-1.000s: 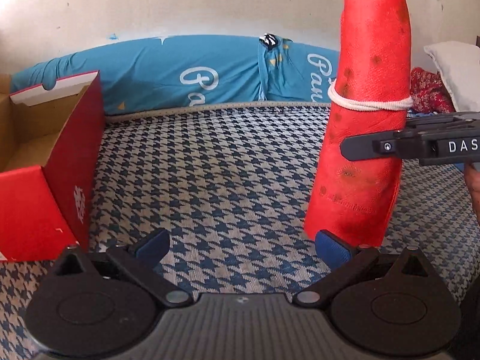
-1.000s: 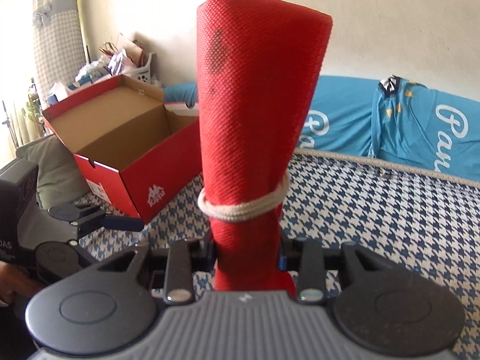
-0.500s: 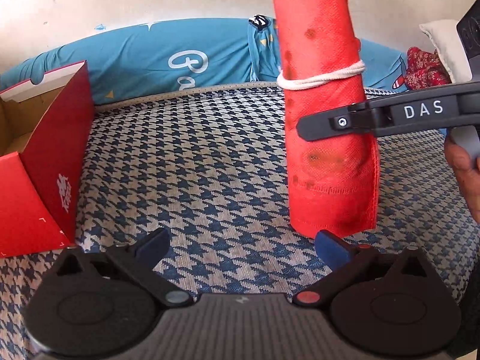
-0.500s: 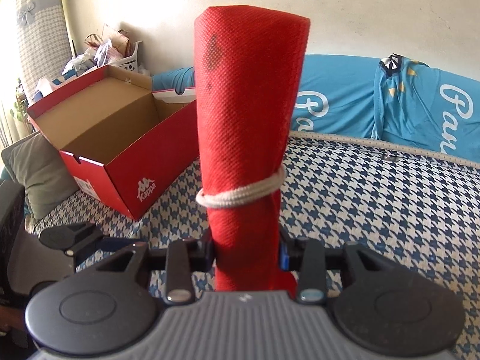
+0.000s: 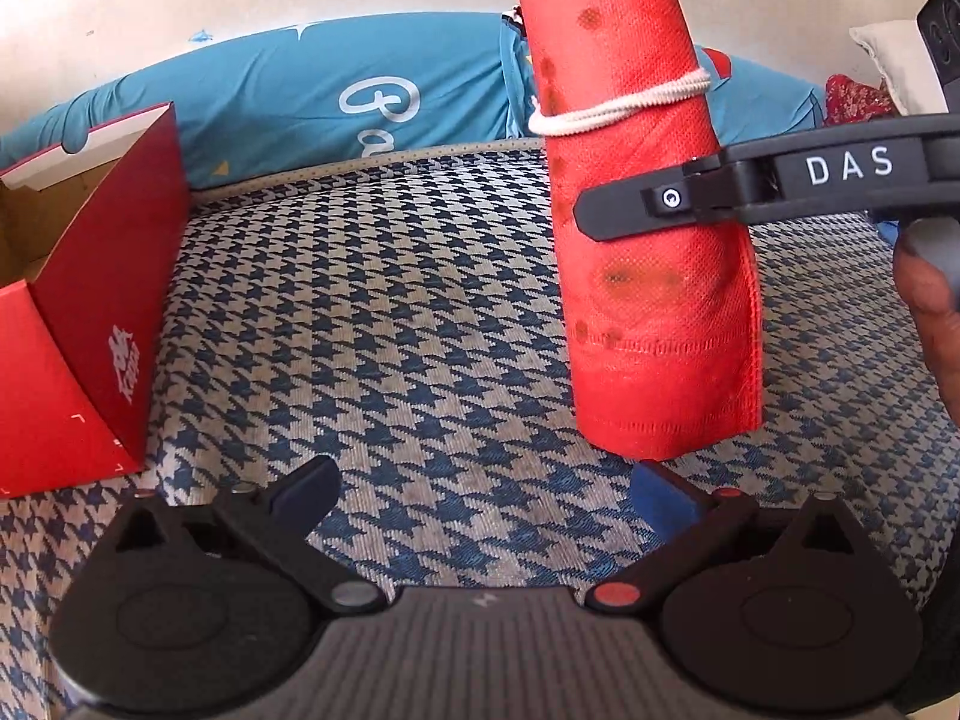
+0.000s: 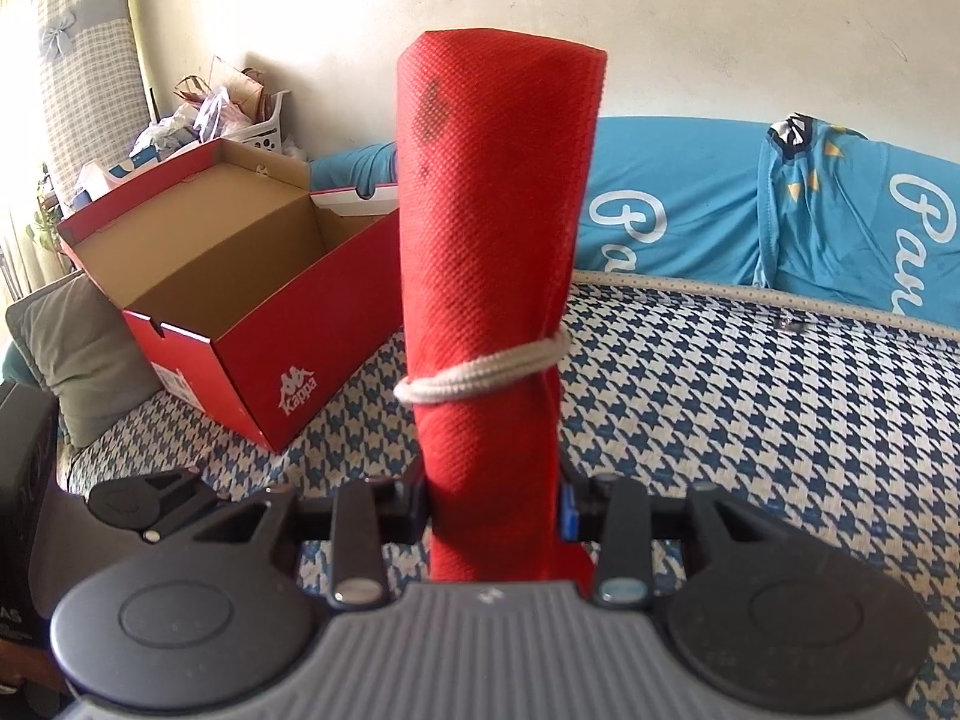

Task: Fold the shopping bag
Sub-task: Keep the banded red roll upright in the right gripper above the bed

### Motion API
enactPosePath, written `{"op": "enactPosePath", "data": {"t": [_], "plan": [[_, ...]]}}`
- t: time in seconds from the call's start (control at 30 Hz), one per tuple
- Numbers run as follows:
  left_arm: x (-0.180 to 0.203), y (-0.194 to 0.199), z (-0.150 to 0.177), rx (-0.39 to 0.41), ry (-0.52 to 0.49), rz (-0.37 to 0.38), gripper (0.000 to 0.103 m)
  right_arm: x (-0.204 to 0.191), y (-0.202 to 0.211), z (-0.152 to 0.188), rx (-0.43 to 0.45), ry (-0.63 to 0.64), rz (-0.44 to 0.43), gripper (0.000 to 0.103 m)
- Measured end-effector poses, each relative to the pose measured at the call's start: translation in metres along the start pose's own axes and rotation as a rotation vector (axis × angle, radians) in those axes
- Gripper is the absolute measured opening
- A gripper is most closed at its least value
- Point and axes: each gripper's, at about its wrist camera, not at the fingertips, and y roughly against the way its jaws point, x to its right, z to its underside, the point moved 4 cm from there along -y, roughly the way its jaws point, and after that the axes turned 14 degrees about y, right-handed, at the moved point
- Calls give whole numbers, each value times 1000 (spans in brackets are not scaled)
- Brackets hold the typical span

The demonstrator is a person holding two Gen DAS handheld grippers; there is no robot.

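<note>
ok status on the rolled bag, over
Right gripper shut on rolled red fabric bag, upright, white cord around it. Left gripper open, empty. Open red cardboard box nearby.

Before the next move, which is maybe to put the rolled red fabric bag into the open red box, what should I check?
1. Right gripper clamps the rolled red fabric shopping bag: ok.
2. White cord wraps the roll: ok.
3. Left gripper open, holding nothing: ok.
4. Red cardboard shoebox open: ok.
5. Box interior free of things: cannot tell, bottom hidden.
6. Roll's lower end clear of the houndstooth cover: cannot tell.
</note>
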Motion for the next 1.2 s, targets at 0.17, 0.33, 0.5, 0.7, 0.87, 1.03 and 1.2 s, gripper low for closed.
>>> {"op": "enactPosePath", "data": {"t": [0.17, 0.33, 0.5, 0.7, 0.87, 1.03, 1.2], "plan": [[-4, 3, -2, 19, 11, -20, 103, -6, 6, -3, 34, 21, -29, 35], [-10, 12, -5, 58, 48, -15, 103, -10, 6, -3, 23, 27, -36, 35], [-6, 12, -6, 60, 44, 6, 103, -12, 6, -2, 14, 25, -39, 35], [3, 5, -4, 37, 25, 45, 103, -9, 6, -2, 18, 1, -40, 36], [6, 0, -1, 14, 36, 66, 103, -10, 4, 0, 7, 7, -41, 36], [3, -9, 3, -20, 54, 46, 103, -12, 3, 2, 4, 20, -41, 36], [4, -9, 4, -24, 49, 47, 103, -15, 6, 3, 5, 36, -39, 36]]}}
